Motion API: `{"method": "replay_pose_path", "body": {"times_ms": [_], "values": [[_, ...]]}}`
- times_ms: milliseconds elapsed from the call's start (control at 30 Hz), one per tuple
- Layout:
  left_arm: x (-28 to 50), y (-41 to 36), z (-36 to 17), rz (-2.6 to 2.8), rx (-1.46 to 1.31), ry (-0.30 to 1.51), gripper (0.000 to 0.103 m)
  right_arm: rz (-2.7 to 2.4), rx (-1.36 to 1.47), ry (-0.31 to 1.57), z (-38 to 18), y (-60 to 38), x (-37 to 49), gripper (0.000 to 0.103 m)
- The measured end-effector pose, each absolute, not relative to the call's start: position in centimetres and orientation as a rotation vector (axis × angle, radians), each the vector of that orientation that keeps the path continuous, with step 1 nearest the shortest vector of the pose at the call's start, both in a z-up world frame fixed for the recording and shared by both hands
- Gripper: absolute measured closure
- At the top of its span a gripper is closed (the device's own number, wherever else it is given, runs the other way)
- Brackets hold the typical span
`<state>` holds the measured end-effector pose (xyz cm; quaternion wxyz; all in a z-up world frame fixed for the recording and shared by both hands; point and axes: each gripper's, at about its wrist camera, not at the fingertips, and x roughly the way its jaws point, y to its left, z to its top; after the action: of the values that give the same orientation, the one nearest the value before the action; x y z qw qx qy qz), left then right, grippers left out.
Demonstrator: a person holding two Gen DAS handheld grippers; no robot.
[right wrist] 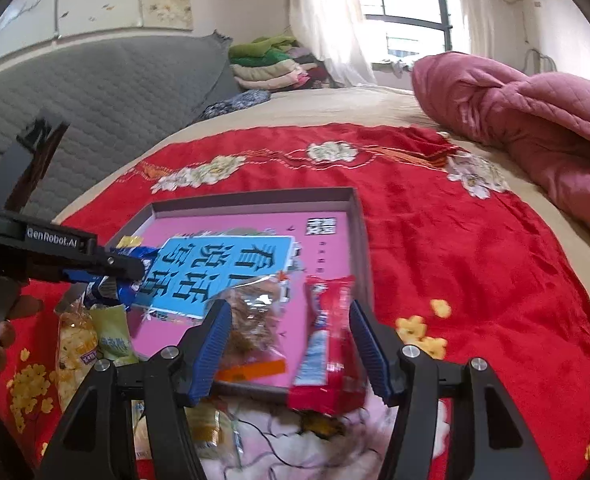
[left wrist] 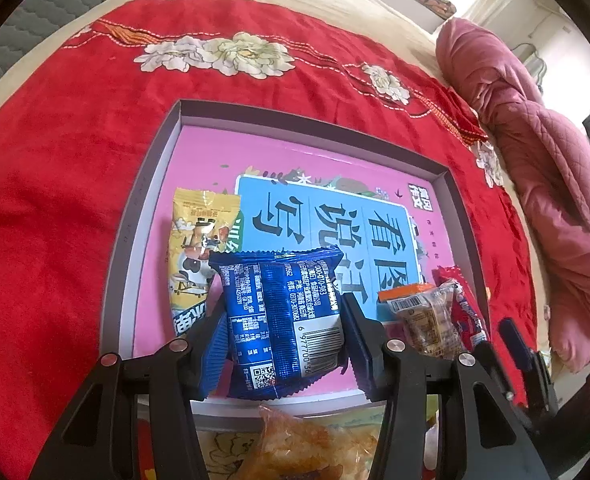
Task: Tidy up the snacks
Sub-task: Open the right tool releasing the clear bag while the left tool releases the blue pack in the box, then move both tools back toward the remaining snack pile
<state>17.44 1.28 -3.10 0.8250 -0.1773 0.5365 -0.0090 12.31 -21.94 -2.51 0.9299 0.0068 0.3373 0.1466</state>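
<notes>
1. Snacks lying loose nearest the cameras differ by view: the left wrist view shows only a clear orange-tinted pack (left wrist: 315, 444) at 6 o'clock, below the box edge; the right wrist view shows a pale popcorn-like bag (right wrist: 75, 348) and a green sachet (right wrist: 113, 338) at 8 o'clock on the red floral cloth (right wrist: 475, 280)
2. Left gripper (left wrist: 285, 332) is clamped on a blue foil packet (left wrist: 283, 316), both ribbed blue pads pressed against its sides, barcode facing up, over the near edge of the box
3. Right gripper (right wrist: 291, 344) stands apart; a red wrapper (right wrist: 329, 344) and a clear brown snack pack (right wrist: 255, 320) sit between the pads, neither squeezed as far as can be seen; the red wrapper overhangs the box's near rim
4. Shallow grey-walled box (left wrist: 151, 216) with a pink floor and a blue panel of large characters holds the snacks; only the left view shows a yellow cartoon packet (left wrist: 199, 256) at 9 o'clock of the blue packet
5. From the right view the left gripper appears at 9 o'clock as a black arm with lettering, blue foil under it
6. Farther off, a pink quilt (right wrist: 535, 120) lies at 2 o'clock in both views; only the right view shows folded clothes (right wrist: 271, 64) at 12 o'clock and a grey padded headboard (right wrist: 115, 92) at 10 o'clock
</notes>
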Motion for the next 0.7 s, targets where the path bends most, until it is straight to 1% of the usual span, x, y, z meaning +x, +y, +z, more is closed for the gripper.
{"method": "replay_pose_path", "body": {"times_ms": [267,700], "values": [[17.3,2.0,-2.7,-0.017,-0.4,1.119,0.048,0.214,0.073,0.728,-2.3,-24.9,11.1,0.041],[15.9,2.8,-1.5,-0.042,-0.424,1.087,0.047,0.138,0.028,0.799,-3.3,-25.8,9.5,0.04]]}}
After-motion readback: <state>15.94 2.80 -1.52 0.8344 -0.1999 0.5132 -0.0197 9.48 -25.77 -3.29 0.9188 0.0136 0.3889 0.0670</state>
